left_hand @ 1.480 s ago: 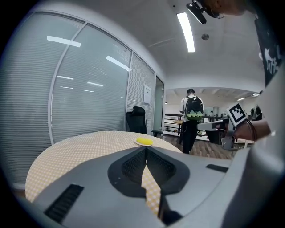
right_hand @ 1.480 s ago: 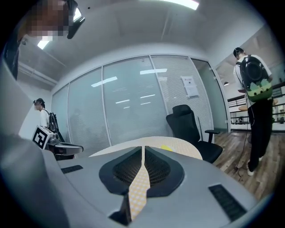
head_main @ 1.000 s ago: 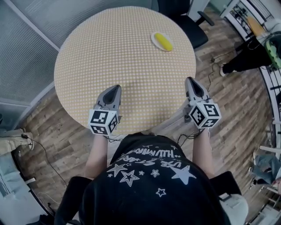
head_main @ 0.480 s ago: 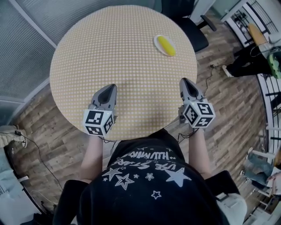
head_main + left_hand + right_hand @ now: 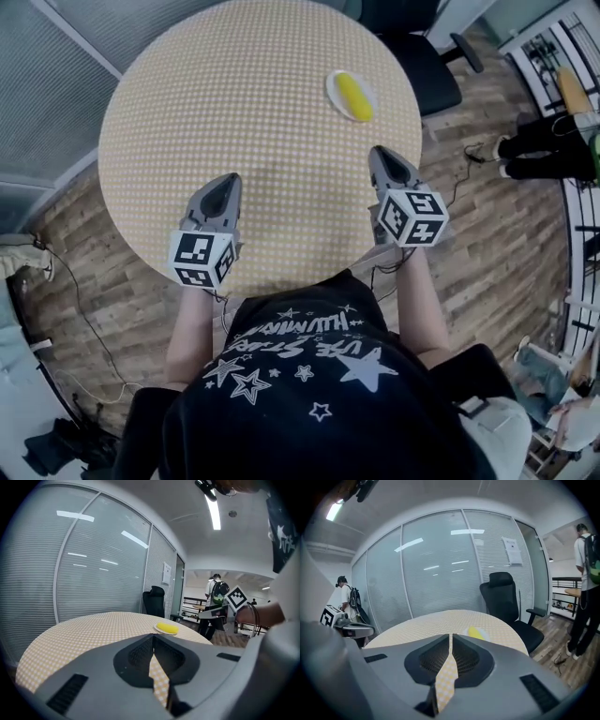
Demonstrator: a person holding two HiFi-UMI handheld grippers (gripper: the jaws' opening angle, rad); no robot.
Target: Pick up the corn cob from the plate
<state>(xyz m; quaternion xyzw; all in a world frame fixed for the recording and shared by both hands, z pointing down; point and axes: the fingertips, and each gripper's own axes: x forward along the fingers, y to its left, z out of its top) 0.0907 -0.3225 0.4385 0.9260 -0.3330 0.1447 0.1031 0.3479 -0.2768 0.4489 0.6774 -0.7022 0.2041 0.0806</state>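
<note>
A yellow corn cob (image 5: 353,96) lies on a small white plate (image 5: 335,87) at the far right of the round, yellow-checked table (image 5: 234,94). In the left gripper view the cob (image 5: 167,627) shows ahead and to the right; in the right gripper view the cob (image 5: 476,632) lies just right of the jaw tips. My left gripper (image 5: 228,180) hovers over the table's near left part, jaws shut and empty. My right gripper (image 5: 380,152) is shut and empty over the near right edge, a short way short of the plate.
A black office chair (image 5: 412,56) stands just beyond the table, behind the plate. Glass partitions with blinds (image 5: 436,573) run along the far side. A person with a backpack (image 5: 587,583) stands on the wooden floor at the right. Cables (image 5: 89,328) lie on the floor at the left.
Both grippers have moved forward over the table toward the plate, the right one further than the left. Both stayed shut.
</note>
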